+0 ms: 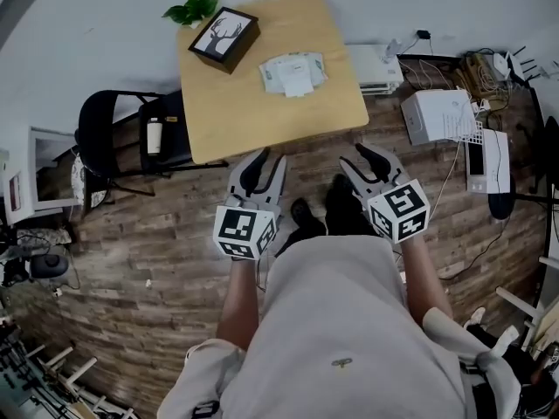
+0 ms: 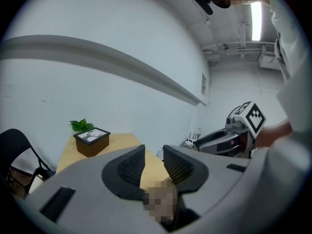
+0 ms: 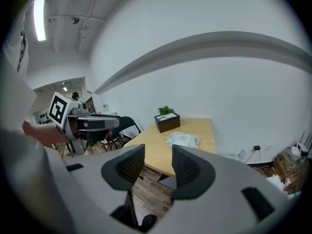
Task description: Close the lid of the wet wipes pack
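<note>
The left gripper point(image 1: 262, 159) and the right gripper point(image 1: 367, 155) are both open and empty, near the centre of the head view. The wet wipes pack point(image 1: 294, 72) lies on the wooden table point(image 1: 262, 120) higher in the frame, well apart from them.

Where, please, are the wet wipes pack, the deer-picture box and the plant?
wet wipes pack point(image 1: 294, 71), head view, middle of its top.
deer-picture box point(image 1: 224, 36), head view, its pictured top.
plant point(image 1: 192, 10), head view, its leaves.
</note>
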Available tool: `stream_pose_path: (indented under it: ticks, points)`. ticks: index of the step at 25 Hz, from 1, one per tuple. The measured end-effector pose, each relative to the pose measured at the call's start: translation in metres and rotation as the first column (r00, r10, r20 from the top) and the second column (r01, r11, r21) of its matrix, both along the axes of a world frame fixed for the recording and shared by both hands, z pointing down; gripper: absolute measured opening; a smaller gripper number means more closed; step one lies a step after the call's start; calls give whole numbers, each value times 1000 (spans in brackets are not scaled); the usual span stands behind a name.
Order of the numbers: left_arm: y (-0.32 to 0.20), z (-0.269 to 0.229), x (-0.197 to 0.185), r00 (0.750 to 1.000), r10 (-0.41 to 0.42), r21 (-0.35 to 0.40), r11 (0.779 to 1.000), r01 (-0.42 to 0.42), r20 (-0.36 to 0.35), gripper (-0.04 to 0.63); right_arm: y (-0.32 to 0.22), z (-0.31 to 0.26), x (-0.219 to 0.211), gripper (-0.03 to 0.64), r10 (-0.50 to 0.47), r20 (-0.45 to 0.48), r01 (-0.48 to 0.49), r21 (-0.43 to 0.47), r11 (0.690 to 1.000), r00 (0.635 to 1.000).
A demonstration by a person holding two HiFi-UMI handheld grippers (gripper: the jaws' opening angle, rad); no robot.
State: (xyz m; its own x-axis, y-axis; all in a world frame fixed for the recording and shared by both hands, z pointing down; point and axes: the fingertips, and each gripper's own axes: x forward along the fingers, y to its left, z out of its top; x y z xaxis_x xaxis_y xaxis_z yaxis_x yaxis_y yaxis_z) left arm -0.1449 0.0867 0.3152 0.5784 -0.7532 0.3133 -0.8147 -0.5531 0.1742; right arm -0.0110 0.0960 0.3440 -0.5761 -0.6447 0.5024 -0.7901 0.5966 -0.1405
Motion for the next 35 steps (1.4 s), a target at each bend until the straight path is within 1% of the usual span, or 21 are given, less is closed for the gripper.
stream_pose_path:
  ticks: [4, 9, 13, 20, 26, 28, 35]
  points:
    - [-9, 7, 5, 1000, 14, -9, 1000, -14, 6, 108, -8, 8, 3, 164, 6, -5, -6, -20, 1000, 1000]
    - [-30, 15, 1, 1000, -11, -20, 1000, 11, 5, 121, -36, 19, -1, 167, -19, -13, 18, -32, 999, 1000]
    - [-53, 16, 2, 1000, -28, -27, 999, 28, 0, 124, -71, 29, -6, 167, -51, -16, 50, -57, 997, 999]
    - [-99, 33, 7, 998, -60, -81, 995, 60, 11, 127, -124, 57, -14, 166, -133, -35, 128, -114, 985, 991]
    - [-135, 53, 15, 994, -105, -134, 985, 108, 31, 127, -162, 86, -14, 164, -215, -21, 208, -174, 963, 976]
    - [-143, 62, 19, 991, -129, -160, 978, 132, 31, 127, -172, 97, -13, 164, -247, -22, 239, -188, 953, 969]
    - [-167, 103, 33, 982, -180, -242, 951, 190, 62, 127, -200, 132, -12, 164, -349, -12, 336, -242, 910, 937]
